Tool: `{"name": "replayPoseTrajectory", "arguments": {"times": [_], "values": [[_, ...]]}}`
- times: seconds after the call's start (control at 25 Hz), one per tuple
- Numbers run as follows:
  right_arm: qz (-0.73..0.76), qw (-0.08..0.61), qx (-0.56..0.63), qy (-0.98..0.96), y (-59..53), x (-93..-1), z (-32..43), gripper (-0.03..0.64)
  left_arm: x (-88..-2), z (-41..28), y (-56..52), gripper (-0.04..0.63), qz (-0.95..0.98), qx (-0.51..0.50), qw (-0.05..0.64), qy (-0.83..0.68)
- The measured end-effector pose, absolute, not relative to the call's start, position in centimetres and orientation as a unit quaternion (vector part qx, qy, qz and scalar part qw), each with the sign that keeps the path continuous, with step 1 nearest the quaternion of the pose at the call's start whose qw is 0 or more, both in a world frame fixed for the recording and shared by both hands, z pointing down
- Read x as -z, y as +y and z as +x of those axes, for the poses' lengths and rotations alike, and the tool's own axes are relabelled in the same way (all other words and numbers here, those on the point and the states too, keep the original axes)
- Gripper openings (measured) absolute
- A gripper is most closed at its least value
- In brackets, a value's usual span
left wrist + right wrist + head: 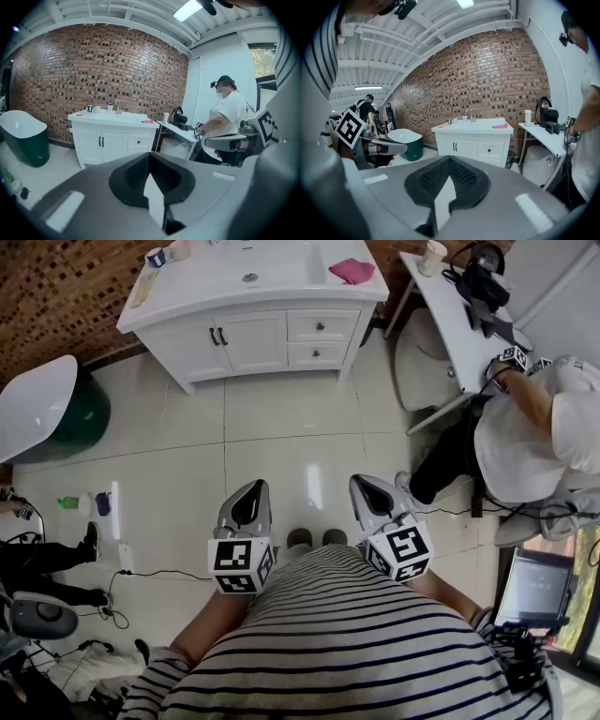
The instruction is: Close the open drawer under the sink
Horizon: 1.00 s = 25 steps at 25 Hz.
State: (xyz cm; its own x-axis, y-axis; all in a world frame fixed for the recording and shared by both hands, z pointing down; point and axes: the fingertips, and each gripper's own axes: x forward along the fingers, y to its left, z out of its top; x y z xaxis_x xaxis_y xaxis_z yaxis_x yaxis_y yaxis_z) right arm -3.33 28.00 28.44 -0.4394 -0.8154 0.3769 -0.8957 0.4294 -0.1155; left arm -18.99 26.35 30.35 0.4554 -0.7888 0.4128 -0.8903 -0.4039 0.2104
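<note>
I am looking at a red-brown brick wall (pixel 56 287) running along the far edge of the glossy pale tiled floor (pixel 281 446), with a bathtub (pixel 37 404), white inside and dark green outside, standing near the floor's far left corner. A white table (pixel 450 324) is standing along the floor's right edge beside a plain white wall (pixel 206 79). A ceiling light (pixel 190 9) is glowing on the white ribbed ceiling (pixel 440 33), and daylight is showing through a window (pixel 262 61).

Two white drawers (pixel 321 326), each with a dark knob, sit stacked at the right of the vanity (pixel 251 340) under the sink (pixel 272 263), both seemingly flush.
</note>
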Motion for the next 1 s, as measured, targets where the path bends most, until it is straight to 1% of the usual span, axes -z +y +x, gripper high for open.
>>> {"name": "replayPoseTrajectory", "arguments": {"times": [0.16,0.52,1.0], "values": [[0.517,0.115,-0.156,-0.834,28.5,-27.7,-2.5,0.0,-30.3,-17.3,27.7,0.017,0.829,-0.125,0.208,-0.504],[0.518,0.096,-0.122,-0.841,28.0,-25.5,-0.2,0.0,-28.6,-14.7,28.2,0.017,0.831,-0.12,0.187,-0.509],[0.505,0.086,-0.1,-0.853,27.7,-24.5,-1.1,0.0,-27.2,-15.1,28.8,0.017,0.832,-0.115,0.157,-0.519]]}}
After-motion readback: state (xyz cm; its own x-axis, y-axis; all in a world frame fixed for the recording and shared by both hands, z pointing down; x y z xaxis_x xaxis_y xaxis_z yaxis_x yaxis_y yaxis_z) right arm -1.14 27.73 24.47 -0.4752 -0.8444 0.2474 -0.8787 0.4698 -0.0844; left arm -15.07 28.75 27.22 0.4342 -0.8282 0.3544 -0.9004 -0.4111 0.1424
